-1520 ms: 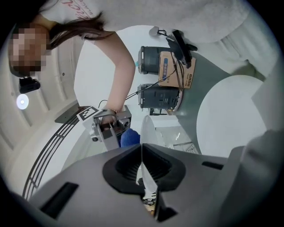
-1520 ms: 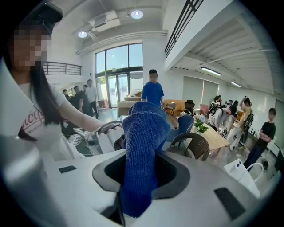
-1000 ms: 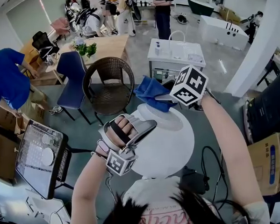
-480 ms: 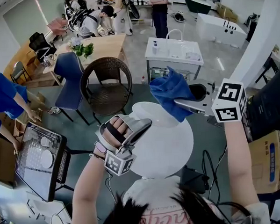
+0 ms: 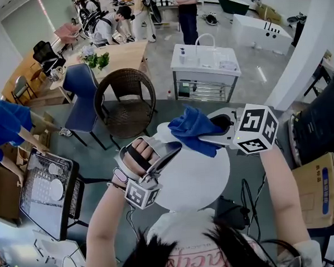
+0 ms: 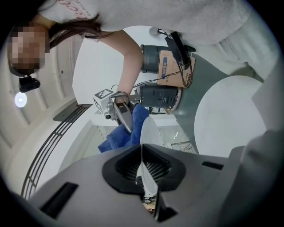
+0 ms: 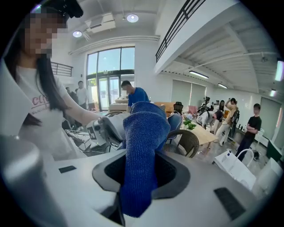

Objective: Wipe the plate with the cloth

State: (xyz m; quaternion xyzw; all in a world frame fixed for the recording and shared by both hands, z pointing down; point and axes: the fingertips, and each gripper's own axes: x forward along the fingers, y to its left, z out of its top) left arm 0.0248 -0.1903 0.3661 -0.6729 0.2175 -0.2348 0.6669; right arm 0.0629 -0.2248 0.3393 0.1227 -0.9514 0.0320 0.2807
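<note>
Plate (image 6: 150,133) sits pinched by its rim in my left claw (image 6: 145,170), jaws closed down on the thin edge, held flat above the round white table (image 5: 198,190); my right claw (image 7: 138,181) is clamped on the blue cloth (image 7: 144,133), with a thick fold standing out past the jaw tips. In the left gripper view the cloth lies against the far part of the plate, on its upper face, and looks to be touching it. To wipe well, I reckon I should press with the bunched cloth alone and keep the hard jaw tips off the surface; sweep in arcs from the far rim toward the pinched edge; hold the left claw steady and level, since a grip at one spot on the rim will lever under too much downward push; light pressure, several passes.
</note>
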